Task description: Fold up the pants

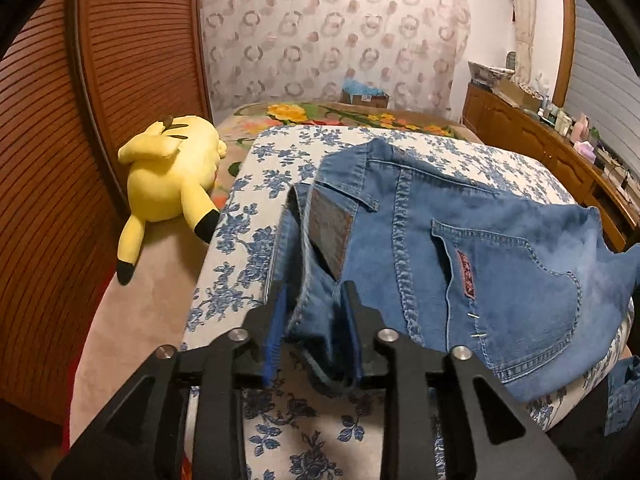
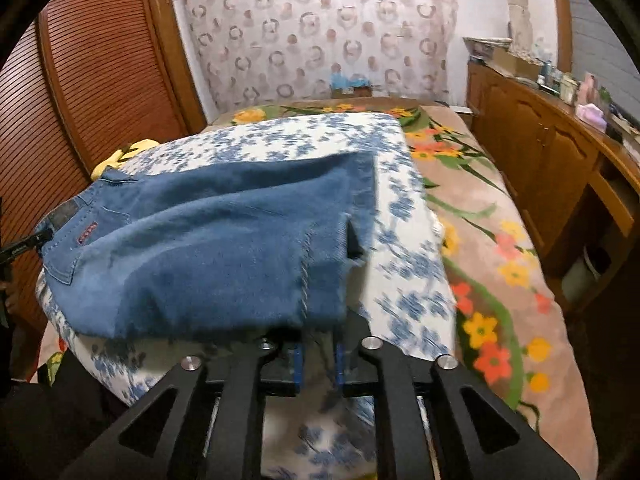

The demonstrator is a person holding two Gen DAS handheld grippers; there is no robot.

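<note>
Blue denim jeans (image 1: 460,264) lie back side up on a blue-flowered white cloth (image 1: 276,176) on the bed, with a back pocket and leather waist patch showing. My left gripper (image 1: 314,300) is shut on the waistband end near the patch. In the right wrist view the jeans (image 2: 208,248) stretch to the left. My right gripper (image 2: 320,332) is shut on the leg end, and the denim drapes over its fingertips. The left gripper's tip (image 2: 28,242) shows at the far left edge, at the waistband.
A yellow plush toy (image 1: 172,184) lies left of the cloth, by the slatted wooden wardrobe (image 1: 132,60). A flowered blanket (image 2: 492,264) covers the bed to the right. A wooden sideboard (image 2: 540,152) with clutter lines the right wall. A patterned curtain (image 2: 320,32) hangs behind.
</note>
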